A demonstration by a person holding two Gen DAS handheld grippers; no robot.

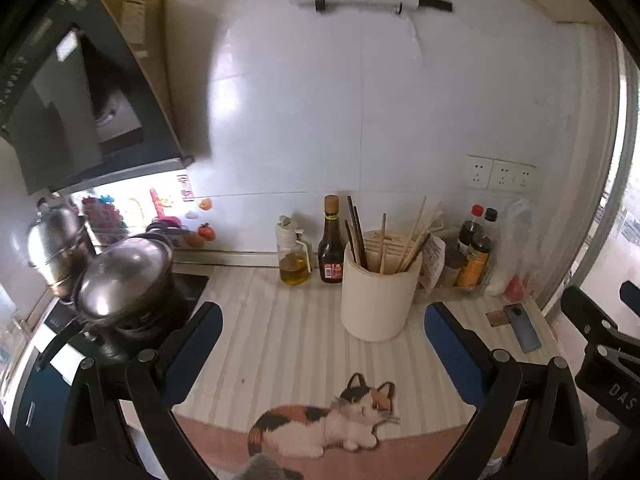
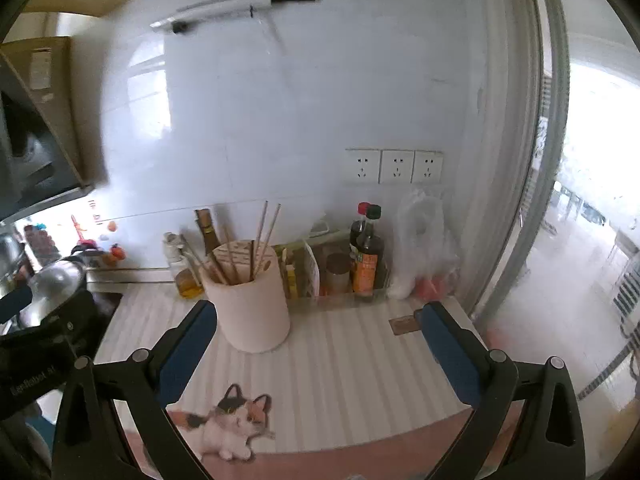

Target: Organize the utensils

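Note:
A cream cylindrical utensil holder (image 1: 376, 300) stands on the striped counter mat (image 1: 280, 332), filled with several wooden and dark chopsticks (image 1: 384, 240). My left gripper (image 1: 322, 320) is open and empty, held back from the holder, which sits between its blue-padded fingers (image 1: 196, 348) toward the right. In the right wrist view the holder (image 2: 252, 304) with chopsticks (image 2: 244, 248) stands just inside the left finger (image 2: 188, 352). My right gripper (image 2: 318, 320) is open and empty.
Oil bottle (image 1: 294, 258) and dark sauce bottle (image 1: 331, 244) stand behind the holder. Steel pots (image 1: 124, 280) sit on the stove at left. A condiment rack (image 2: 340, 276), plastic bag (image 2: 424, 248) and phone (image 1: 522, 326) lie at right. A cat picture (image 1: 324, 420) marks the mat's front edge.

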